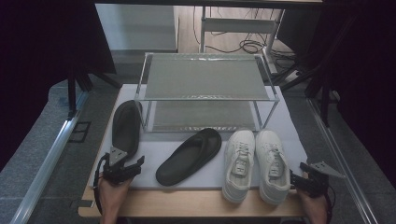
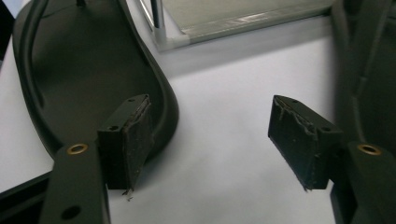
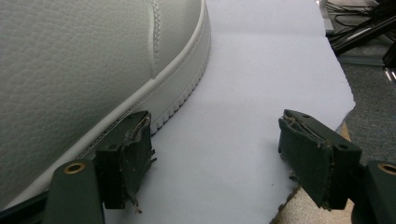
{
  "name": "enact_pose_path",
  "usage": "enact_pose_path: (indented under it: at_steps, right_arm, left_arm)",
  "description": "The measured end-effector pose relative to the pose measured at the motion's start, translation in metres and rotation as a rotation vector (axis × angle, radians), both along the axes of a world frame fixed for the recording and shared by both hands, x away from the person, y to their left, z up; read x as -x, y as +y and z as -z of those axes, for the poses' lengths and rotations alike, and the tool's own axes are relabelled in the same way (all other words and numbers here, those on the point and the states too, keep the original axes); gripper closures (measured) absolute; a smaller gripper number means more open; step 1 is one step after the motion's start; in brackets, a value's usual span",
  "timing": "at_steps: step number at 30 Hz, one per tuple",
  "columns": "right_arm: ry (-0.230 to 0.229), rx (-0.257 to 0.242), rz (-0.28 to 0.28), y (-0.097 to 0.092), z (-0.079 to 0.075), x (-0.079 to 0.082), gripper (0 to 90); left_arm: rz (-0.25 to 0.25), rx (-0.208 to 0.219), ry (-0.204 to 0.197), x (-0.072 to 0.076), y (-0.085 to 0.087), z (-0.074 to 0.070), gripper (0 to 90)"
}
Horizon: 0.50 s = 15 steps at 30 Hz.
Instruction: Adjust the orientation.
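A black slipper [image 1: 126, 128] lies at the left of the white mat [image 1: 154, 149], toe toward the rack. My left gripper [image 1: 126, 159] sits at its heel, open. In the left gripper view the left pad [image 2: 133, 140] overlaps the slipper's [image 2: 88, 70] heel rim, and bare mat [image 2: 233, 116] lies between the jaws of my left gripper [image 2: 212, 135]. A second black slipper [image 1: 189, 156] lies slanted mid-mat. Two white sneakers [image 1: 239, 163] [image 1: 272, 163] stand side by side. My right gripper [image 1: 299, 179] [image 3: 215, 140] is open just right of the right sneaker's [image 3: 70, 60] heel, with nothing between its jaws.
A two-shelf metal rack [image 1: 205, 77] stands at the back of the mat, both shelves bare. The mat's torn right edge [image 3: 327, 112] meets the wooden table front [image 1: 196, 205]. Grey floor, metal rails and cables surround the table.
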State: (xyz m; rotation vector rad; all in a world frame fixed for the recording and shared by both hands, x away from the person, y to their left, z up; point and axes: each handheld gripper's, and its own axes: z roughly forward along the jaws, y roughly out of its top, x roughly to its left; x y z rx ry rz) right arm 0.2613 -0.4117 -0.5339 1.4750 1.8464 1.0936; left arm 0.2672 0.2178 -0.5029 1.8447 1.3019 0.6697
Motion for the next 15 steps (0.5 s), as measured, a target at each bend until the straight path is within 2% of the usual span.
enact_pose_path:
  at_steps: [11,15]
  right_arm:
    - [0.0,0.0,0.0,0.0,0.0,0.0,26.2]
    - [-0.001,0.0,0.001,0.0,0.0,0.0,26.1]
  left_arm:
    - [-0.015,-0.024,0.024,-0.021,0.001,-0.009,39.9]
    - [-0.032,-0.02,0.035,-0.032,0.005,-0.014,43.4]
